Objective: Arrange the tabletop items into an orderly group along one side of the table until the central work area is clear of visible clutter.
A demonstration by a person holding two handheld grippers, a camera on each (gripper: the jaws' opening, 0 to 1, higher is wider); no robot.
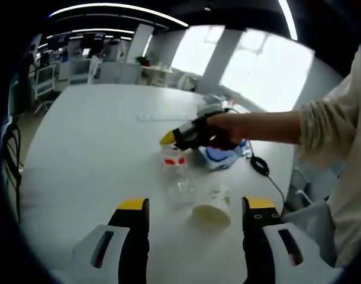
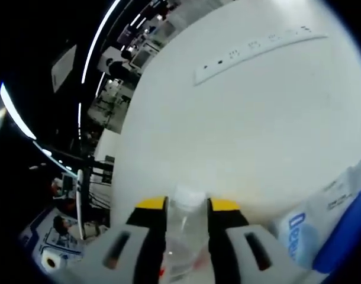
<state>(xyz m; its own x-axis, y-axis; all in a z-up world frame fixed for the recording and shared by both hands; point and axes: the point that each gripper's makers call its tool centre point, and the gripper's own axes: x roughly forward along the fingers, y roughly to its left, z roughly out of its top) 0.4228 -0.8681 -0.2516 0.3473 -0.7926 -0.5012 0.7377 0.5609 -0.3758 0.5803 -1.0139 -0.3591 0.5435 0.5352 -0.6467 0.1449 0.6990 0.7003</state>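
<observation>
A clear plastic bottle (image 1: 177,174) with a red label stands on the white table (image 1: 97,154). My right gripper (image 1: 168,141), held by a hand, comes in from the right and is shut on the bottle's top. In the right gripper view the bottle's white cap (image 2: 189,196) sits between the yellow-tipped jaws of the right gripper (image 2: 188,205). A white paper cup (image 1: 213,207) with green print lies on its side just right of the bottle. My left gripper (image 1: 197,206) is open, close in front of the cup, with nothing between its jaws.
A blue and white wipes pack (image 1: 219,157) (image 2: 322,231) lies behind the bottle. A white power strip (image 1: 163,118) (image 2: 257,47) lies farther back. A black cable (image 1: 260,166) runs along the table's right edge. Office chairs and desks stand beyond the table.
</observation>
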